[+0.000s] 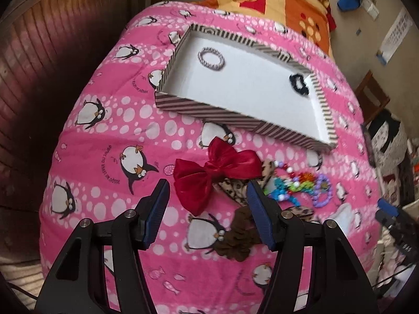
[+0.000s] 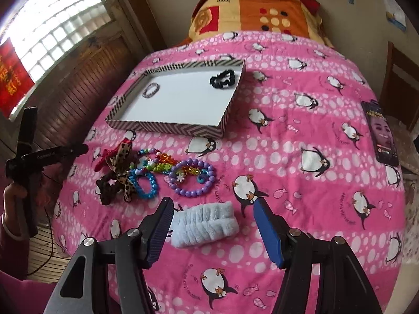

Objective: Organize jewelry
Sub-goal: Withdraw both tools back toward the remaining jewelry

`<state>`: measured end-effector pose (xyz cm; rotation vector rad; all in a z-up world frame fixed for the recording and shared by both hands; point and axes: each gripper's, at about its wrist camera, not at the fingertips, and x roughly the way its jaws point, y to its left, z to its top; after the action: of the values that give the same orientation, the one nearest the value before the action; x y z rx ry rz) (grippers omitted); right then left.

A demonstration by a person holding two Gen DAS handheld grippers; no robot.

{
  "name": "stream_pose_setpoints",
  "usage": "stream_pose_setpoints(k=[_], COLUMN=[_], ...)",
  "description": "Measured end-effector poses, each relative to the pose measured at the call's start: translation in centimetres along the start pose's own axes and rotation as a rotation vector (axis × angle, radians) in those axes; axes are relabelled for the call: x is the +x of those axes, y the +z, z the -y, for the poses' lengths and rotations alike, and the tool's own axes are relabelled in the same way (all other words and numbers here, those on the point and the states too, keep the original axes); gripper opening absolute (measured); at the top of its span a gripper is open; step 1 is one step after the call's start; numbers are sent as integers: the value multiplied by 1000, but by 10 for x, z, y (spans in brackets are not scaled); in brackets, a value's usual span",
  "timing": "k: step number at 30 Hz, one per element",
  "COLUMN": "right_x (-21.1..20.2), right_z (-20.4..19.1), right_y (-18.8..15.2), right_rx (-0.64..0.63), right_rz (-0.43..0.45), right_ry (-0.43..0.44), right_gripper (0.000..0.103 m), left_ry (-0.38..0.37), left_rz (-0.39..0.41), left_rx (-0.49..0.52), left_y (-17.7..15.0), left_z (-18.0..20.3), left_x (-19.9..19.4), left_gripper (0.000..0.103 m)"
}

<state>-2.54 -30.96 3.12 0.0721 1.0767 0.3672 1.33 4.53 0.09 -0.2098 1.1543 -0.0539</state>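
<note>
A striped box tray (image 1: 204, 110) (image 2: 167, 127) lies on the pink penguin bedspread, holding a silver bracelet (image 1: 211, 59) (image 2: 150, 90) and a black scrunchie (image 1: 299, 83) (image 2: 222, 79). In front of it lies a pile: red bow (image 1: 209, 175) (image 2: 103, 157), leopard bow (image 2: 124, 167), brown scrunchie (image 1: 238, 243), blue bead bracelet (image 2: 146, 183), purple bead bracelet (image 2: 193, 178) (image 1: 322, 193), rainbow beads (image 2: 165, 163). My left gripper (image 1: 208, 193) is open, just above the red bow. My right gripper (image 2: 213, 212) is open over a pale blue fluffy band (image 2: 205, 223).
A phone (image 2: 381, 133) with a lit screen lies at the bed's right edge. An orange patterned blanket (image 2: 262, 7) is folded at the far end. A wooden wall and window are to the left, a chair (image 1: 371, 96) to the right.
</note>
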Motion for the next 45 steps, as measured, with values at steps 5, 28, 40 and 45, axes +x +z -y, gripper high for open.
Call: stream_pose_setpoints(k=[5,28,40,45], right_x=[8,30,18,14], right_z=[-6,3,9,10], right_y=[3,-7,-16,-22], right_rx=[-2,25,55,58], right_rz=[-20,-102,-90,-90], right_ry=[7,15,11,25], right_gripper=[61,61,61,61], left_ry=[17,73,105,132], left_rz=[-9,-9,17,38], left_rx=[3,27,35,30], left_y=[-3,-4,-15,-19], left_z=[-5,1,7,9], left_x=[11,22,5,-2], left_gripper=[61,61,61,61])
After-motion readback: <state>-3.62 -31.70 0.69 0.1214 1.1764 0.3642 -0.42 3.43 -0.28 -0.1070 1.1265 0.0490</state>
